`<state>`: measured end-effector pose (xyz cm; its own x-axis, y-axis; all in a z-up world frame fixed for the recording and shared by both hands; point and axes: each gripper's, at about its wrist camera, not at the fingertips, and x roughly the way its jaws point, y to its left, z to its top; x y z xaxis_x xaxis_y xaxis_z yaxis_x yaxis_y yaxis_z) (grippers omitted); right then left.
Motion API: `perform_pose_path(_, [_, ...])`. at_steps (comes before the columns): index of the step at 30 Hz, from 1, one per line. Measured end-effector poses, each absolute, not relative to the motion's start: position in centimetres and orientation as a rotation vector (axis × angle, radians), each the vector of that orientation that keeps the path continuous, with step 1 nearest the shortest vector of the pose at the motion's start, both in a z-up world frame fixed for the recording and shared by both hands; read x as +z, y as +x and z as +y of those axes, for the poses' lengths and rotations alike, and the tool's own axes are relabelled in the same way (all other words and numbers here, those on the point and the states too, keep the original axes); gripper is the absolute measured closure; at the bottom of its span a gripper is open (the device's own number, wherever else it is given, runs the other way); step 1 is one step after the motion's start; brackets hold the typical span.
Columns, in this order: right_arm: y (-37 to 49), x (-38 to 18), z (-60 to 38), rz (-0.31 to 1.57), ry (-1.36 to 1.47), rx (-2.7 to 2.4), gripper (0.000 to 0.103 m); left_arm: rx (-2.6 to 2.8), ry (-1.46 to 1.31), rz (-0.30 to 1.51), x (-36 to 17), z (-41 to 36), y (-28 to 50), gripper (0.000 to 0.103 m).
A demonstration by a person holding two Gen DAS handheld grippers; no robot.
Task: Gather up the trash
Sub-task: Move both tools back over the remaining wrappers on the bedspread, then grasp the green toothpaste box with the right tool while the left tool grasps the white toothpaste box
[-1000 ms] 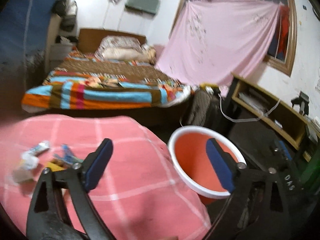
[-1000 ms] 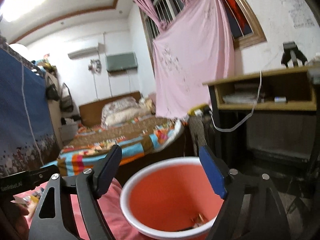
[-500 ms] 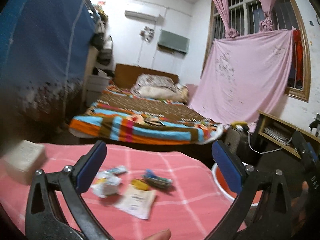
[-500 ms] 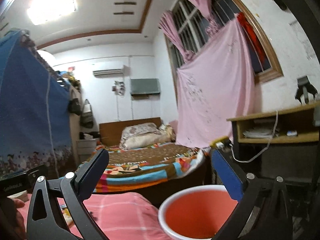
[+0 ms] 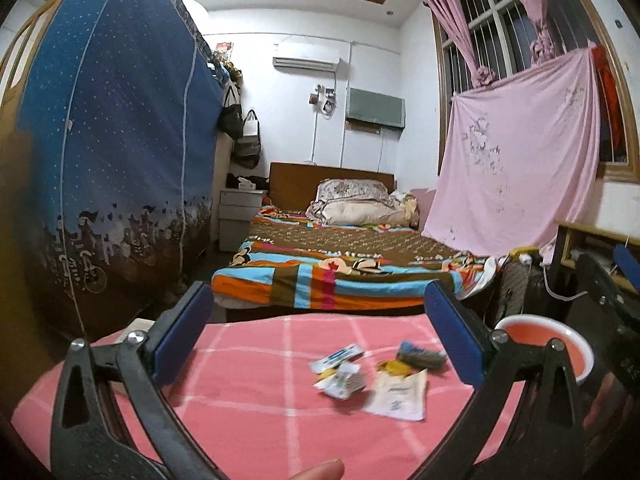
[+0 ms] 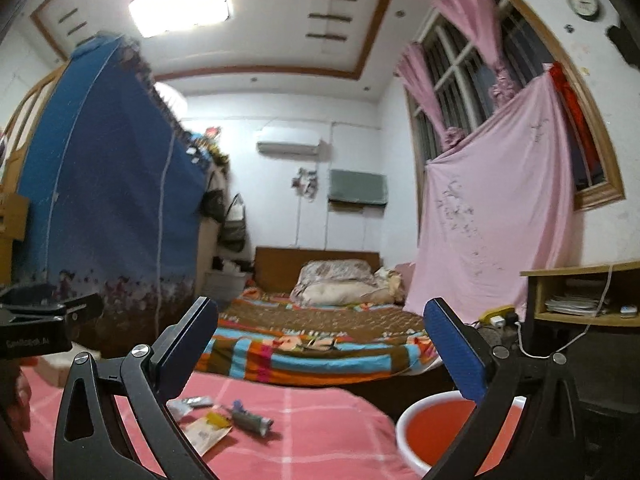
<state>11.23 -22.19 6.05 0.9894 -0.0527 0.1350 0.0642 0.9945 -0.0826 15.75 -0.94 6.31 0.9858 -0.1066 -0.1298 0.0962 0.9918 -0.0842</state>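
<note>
**Both grippers held wide over the pink cloth, nothing gripped**

While raised above the pink checked tablecloth (image 5: 256, 400), left gripper (image 5: 320, 340) spread wide, blue pads (image 5: 182, 334) well apart, nothing between them. Same for right gripper (image 6: 320, 356): jaws far apart, pads (image 6: 454, 352) empty, aimed over the table toward the bed (image 6: 316, 344).

Scattered on the cloth, seen from the left wrist at about 5 o'clock of the gripper's midpoint: a loose cluster of trash. Nearest the camera, a flat white paper packet (image 5: 400, 394); touching or just beside its left edge, a crumpled white wrapper (image 5: 342, 382); at 12 o'clock of that wrapper, a small white-and-blue sachet (image 5: 340, 356). At 1 o'clock of the packet, a yellow scrap (image 5: 394, 367) and a grey-blue wrapper (image 5: 422, 356), close together. All somewhat blurred; printing unreadable.

From the right wrist, the same cluster low left of centre: packet (image 6: 208, 436), yellow scrap (image 6: 218, 420), grey wrapper (image 6: 250, 422), small sachet (image 6: 196, 401).

At 3 o'clock of the cluster, beyond the table's right edge, a red basin with white rim (image 5: 582, 344), partly hidden behind the left gripper's right finger; in the right wrist view, at 5 o'clock (image 6: 408, 440), contents not discernible.

Behind, a pink sheet (image 5: 516, 184) hung over the window, and a blue patterned curtain (image 5: 112, 140) at 9 o'clock.
</note>
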Motion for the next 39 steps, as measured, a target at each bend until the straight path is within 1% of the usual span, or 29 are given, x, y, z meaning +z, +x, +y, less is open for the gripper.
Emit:
perform_pose_path(9, [14.8,5.1,-20.9,-0.009,-0.175,0.008,0.000,-0.104,-0.032,0.153,4.7,-0.3,17.1,0.010])
perform_pose_path(13, [17.1,4.6,-21.2,0.084,-0.154,0.038,0.001,-0.136,-0.033,0.212,3.8,-0.4,18.6,0.010])
perform_pose_path(16, [18.9,3.7,-21.6,0.181,-0.119,0.071,0.010,-0.154,-0.029,0.284,3.0,-0.7,19.9,0.010])
perform_pose_path(17, [19.6,3.5,-21.8,0.215,-0.107,0.083,0.017,-0.163,-0.030,0.304,2.8,-0.8,20.2,0.010])
perform_pose_path(19, [21.2,2.8,-22.1,0.305,-0.083,0.112,0.022,-0.194,-0.032,0.358,2.4,-1.0,21.1,0.010])
perform_pose_path(21, [22.5,2.3,-22.1,0.379,-0.073,0.140,0.030,-0.221,-0.029,0.424,1.8,-1.3,22.0,0.010])
perform_pose_path(23, [23.5,1.6,-22.1,0.445,-0.065,0.156,0.035,-0.236,-0.022,0.498,1.2,-1.7,23.1,0.011])
perform_pose_path(27, [25.4,0.6,-21.7,0.548,-0.055,0.201,0.037,-0.262,-0.020,0.615,0.1,-2.3,24.8,0.012])
perform_pose_path(28, [25.9,0.5,-21.5,0.567,-0.056,0.211,0.037,-0.266,-0.020,0.645,-0.2,-2.4,25.2,0.013])
perform_pose_path(32, [27.5,0.1,-20.8,0.629,-0.069,0.247,0.040,-0.280,-0.058,0.729,-1.1,-2.4,26.4,0.026])
perform_pose_path(35, [28.2,-0.3,-20.5,0.658,-0.069,0.266,0.042,-0.290,-0.082,0.742,-1.2,-2.2,26.3,0.033])
perform_pose_path(39, [28.7,-0.7,-20.5,0.684,-0.059,0.280,0.046,-0.320,-0.117,0.731,-1.1,-1.9,25.8,0.039])
